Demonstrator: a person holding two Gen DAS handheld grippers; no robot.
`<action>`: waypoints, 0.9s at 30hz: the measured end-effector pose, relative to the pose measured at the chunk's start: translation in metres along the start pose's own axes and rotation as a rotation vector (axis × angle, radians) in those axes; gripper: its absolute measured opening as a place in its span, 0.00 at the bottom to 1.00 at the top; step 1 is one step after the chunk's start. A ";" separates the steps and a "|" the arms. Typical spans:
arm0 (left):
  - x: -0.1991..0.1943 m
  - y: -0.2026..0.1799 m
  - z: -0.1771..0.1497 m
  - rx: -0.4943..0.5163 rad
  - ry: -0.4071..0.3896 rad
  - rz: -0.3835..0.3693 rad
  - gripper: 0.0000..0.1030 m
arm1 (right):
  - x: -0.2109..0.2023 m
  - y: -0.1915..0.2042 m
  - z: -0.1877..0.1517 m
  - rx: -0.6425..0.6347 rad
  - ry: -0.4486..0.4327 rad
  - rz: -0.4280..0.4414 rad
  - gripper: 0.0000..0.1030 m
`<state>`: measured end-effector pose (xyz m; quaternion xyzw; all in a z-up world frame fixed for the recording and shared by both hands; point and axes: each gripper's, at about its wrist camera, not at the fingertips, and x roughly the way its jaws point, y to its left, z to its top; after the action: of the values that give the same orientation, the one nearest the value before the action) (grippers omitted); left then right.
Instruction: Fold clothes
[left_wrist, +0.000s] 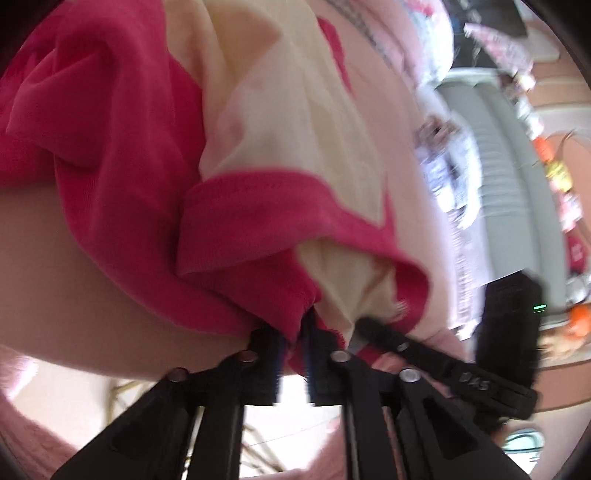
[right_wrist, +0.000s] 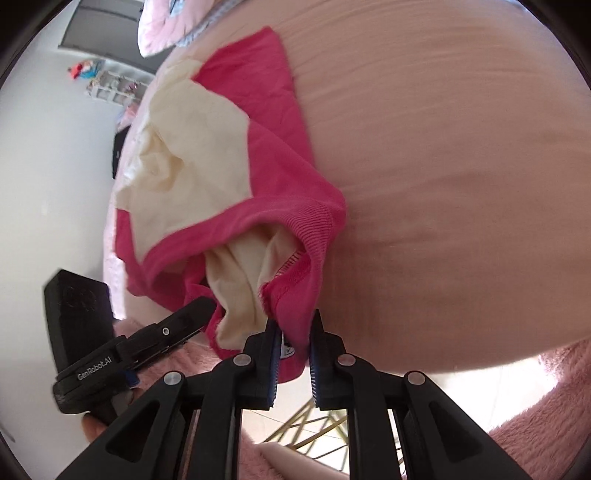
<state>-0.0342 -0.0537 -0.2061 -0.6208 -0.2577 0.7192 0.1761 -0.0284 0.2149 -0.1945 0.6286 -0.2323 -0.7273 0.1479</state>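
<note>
Stretching away lengthwise, garment (right_wrist: 221, 155) hem nearest, both grippers pinching

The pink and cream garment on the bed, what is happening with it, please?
A person is folding it with two handheld grippers. The left gripper is shut on the pink and cream garment at its near edge, and the right gripper pinches the pink hem beside it. The rest lies rumpled on the peach bed sheet, not yet folded.

A home bedroom: pink-sheeted bed (right_wrist: 461, 166), patterned pillow (right_wrist: 162, 26), toy shelf (right_wrist: 110, 86)
</note>
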 end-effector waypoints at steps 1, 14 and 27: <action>-0.002 -0.002 -0.003 0.011 0.016 0.029 0.03 | -0.002 0.005 -0.001 -0.031 -0.027 -0.058 0.12; -0.049 0.025 -0.016 -0.076 0.049 0.041 0.04 | -0.014 0.009 -0.011 -0.182 -0.034 -0.241 0.13; -0.083 0.006 0.008 0.062 -0.120 0.080 0.06 | -0.049 0.010 0.024 -0.151 -0.112 -0.321 0.33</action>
<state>-0.0276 -0.1071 -0.1424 -0.5807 -0.2206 0.7691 0.1506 -0.0450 0.2349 -0.1456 0.6032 -0.0816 -0.7908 0.0636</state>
